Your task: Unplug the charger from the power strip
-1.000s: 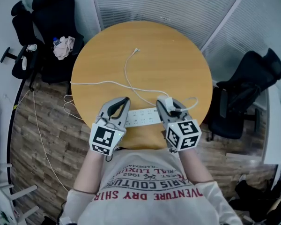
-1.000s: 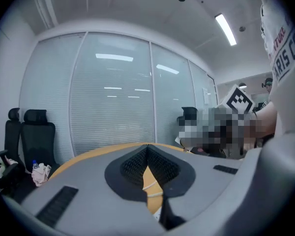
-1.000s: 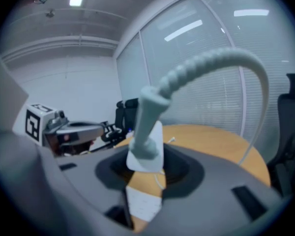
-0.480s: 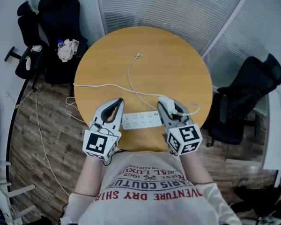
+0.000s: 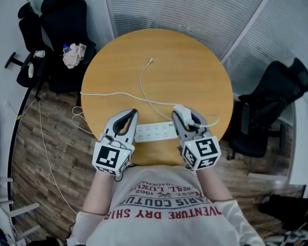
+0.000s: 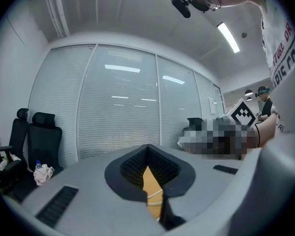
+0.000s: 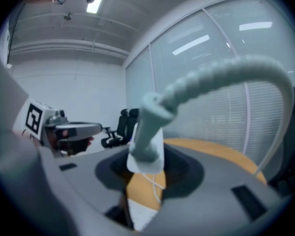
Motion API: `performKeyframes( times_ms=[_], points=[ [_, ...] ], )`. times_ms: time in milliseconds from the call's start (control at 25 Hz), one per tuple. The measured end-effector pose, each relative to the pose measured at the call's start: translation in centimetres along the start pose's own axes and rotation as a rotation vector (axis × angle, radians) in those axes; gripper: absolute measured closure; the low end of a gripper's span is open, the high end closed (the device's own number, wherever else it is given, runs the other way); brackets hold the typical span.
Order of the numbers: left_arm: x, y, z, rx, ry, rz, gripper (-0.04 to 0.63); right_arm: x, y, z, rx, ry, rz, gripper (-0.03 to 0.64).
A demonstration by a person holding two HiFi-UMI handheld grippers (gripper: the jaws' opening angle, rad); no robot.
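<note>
A white power strip (image 5: 154, 131) lies near the front edge of the round wooden table (image 5: 159, 60). My right gripper (image 5: 184, 115) is shut on the white charger (image 5: 181, 109) at the strip's right end. In the right gripper view the charger (image 7: 147, 139) sits between the jaws of the right gripper (image 7: 146, 166), above the strip (image 7: 139, 214), and its thick cable (image 7: 226, 73) arcs up and right. My left gripper (image 5: 132, 113) hovers by the strip's left end, shut with nothing in it. In its own view the left gripper (image 6: 148, 151) shows only table beyond the jaws.
White cables (image 5: 142, 86) trail across the tabletop and over its left edge to the wood floor. Black office chairs stand at the back left (image 5: 61, 19), one with a cloth and bottle (image 5: 73, 54), and another chair at the right (image 5: 272, 99). Glass walls with blinds lie behind.
Both grippers have risen a little. The left gripper has come off the strip's left end and sits further left. The right gripper keeps its hold on the charger.
</note>
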State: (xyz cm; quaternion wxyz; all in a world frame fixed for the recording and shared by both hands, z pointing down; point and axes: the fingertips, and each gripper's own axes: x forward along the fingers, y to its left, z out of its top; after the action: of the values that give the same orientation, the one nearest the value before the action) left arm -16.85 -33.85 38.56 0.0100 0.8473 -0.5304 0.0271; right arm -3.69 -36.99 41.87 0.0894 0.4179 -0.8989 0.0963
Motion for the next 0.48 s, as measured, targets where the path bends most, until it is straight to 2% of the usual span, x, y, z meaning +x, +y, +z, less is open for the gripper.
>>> performKeyframes(
  times_ms=[280, 480],
  points=[
    [0.35, 0.37, -0.13, -0.012, 0.012, 0.003, 0.563, 0.54, -0.2, 0.12, -0.005, -0.009, -0.013, 0.462],
    [0.64, 0.37, -0.2, 0.012, 0.011, -0.004, 0.562, 0.63, -0.33, 0.08, -0.004, -0.005, -0.016, 0.462]
  ],
)
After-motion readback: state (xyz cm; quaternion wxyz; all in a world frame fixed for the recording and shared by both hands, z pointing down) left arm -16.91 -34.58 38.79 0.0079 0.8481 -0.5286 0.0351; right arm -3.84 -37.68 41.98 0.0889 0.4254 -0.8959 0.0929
